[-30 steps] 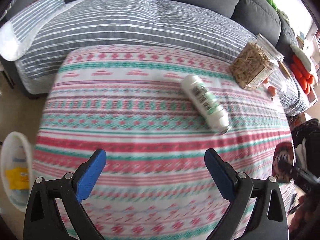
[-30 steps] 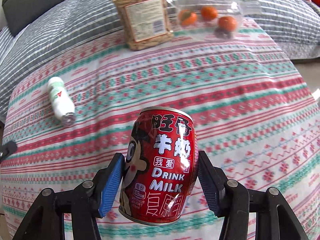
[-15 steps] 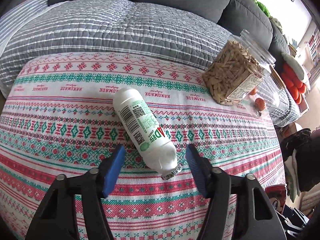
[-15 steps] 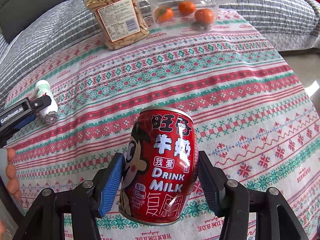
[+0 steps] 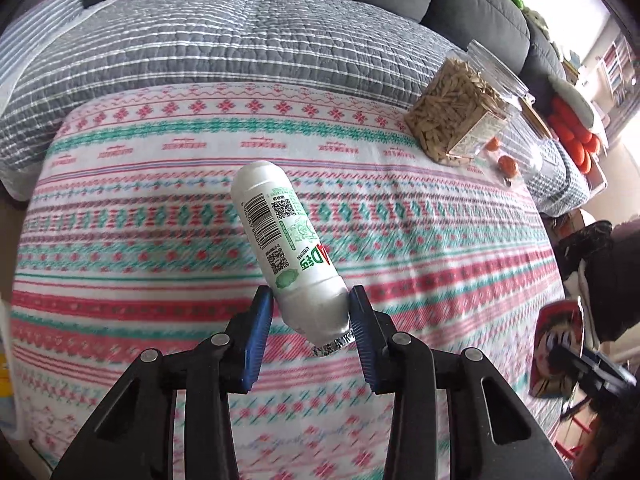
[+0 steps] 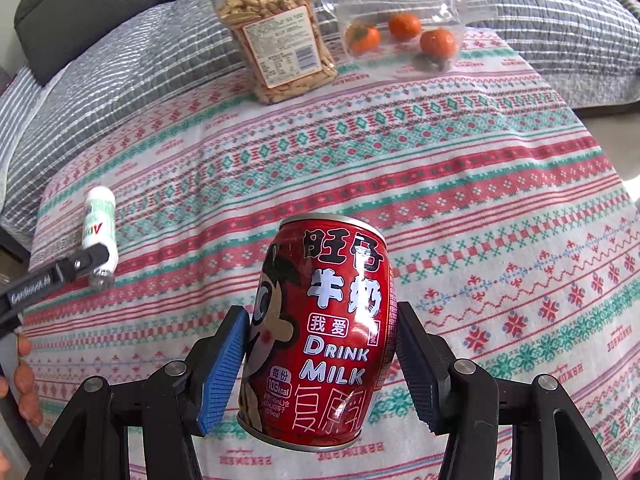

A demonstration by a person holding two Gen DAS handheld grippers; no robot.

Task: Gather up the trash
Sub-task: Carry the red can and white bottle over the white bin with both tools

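Note:
A small white plastic bottle (image 5: 286, 244) with a barcode and green print sticks out forward from my left gripper (image 5: 310, 304), whose blue pads are shut on its neck end above the patterned tablecloth (image 5: 132, 216). The same white bottle (image 6: 99, 224) shows at the left in the right wrist view, held by the left gripper's black finger (image 6: 60, 276). My right gripper (image 6: 320, 364) is shut on a red milk drink can (image 6: 320, 332), upright and slightly dented, held above the cloth. In the left wrist view the red can (image 5: 554, 344) appears at the far right edge.
A clear jar of seeds (image 6: 276, 36) and a clear container of small oranges (image 6: 400, 24) stand at the table's far edge. A grey striped quilt (image 5: 224, 36) covers the sofa behind. A person's hand (image 6: 24, 380) shows at the lower left.
My left gripper closed in on the white bottle, shut on its neck end and lifted it off the cloth. The right gripper kept holding the can, drifting slightly.

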